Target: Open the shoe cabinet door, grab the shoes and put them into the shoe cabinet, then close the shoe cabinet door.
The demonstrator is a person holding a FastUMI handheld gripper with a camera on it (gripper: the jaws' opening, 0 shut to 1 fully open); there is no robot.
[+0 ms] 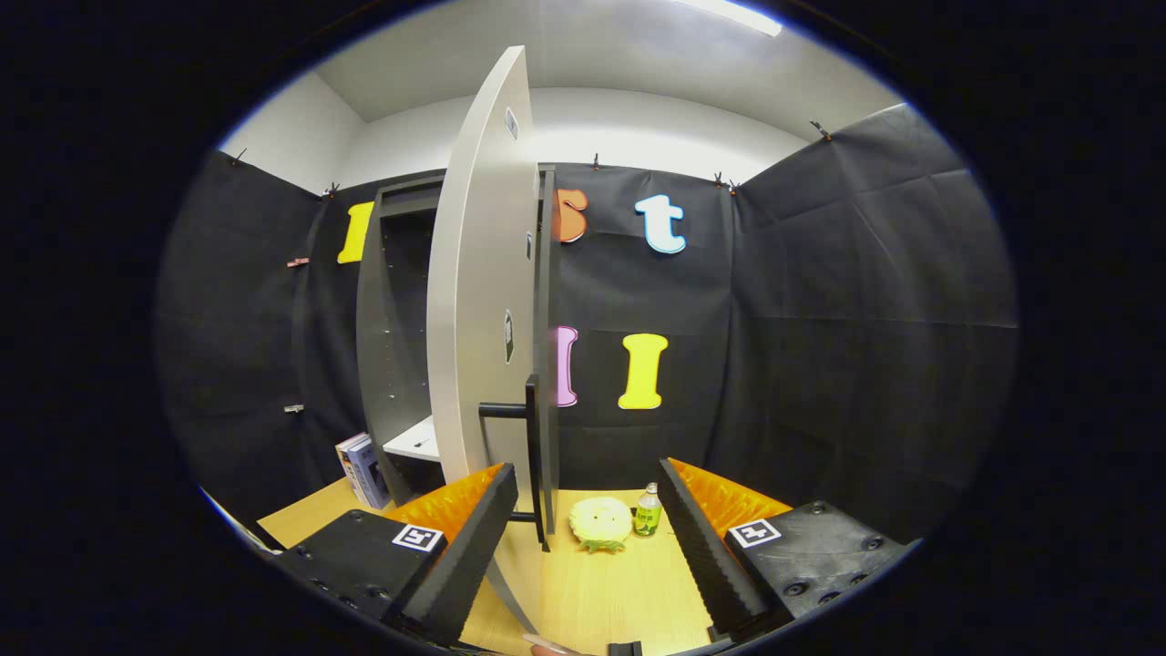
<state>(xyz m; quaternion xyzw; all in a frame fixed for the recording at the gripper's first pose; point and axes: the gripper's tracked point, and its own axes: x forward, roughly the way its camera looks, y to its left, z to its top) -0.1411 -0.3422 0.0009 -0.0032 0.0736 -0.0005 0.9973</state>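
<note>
The shoe cabinet (392, 337) stands at about ten o'clock from the gripper (588, 519), and its door (478, 273) is swung open toward the camera, so we see it nearly edge-on at twelve o'clock. The dark bar handle (531, 437) of the door is just ahead of the left finger. The fingers are spread wide and nothing is between them; they press on nothing.

So the opening step looks almost done, or done. Inside the cabinet a pale shelf (414, 442) shows low down, behind the door.

A yellow fuzzy thing (601, 524) lies on the wooden floor (619, 592) beyond the fingers, at about one o'clock; it may be the shoe or slipper to grab, but I cannot tell this for sure. A small bottle (648, 510) stands just beside it, on its right. Some books (363, 469) lean at the foot of the cabinet.

The next move, in my judgement, calls for going down to the yellow thing and closing both fingers on it, without knocking the bottle.
</note>
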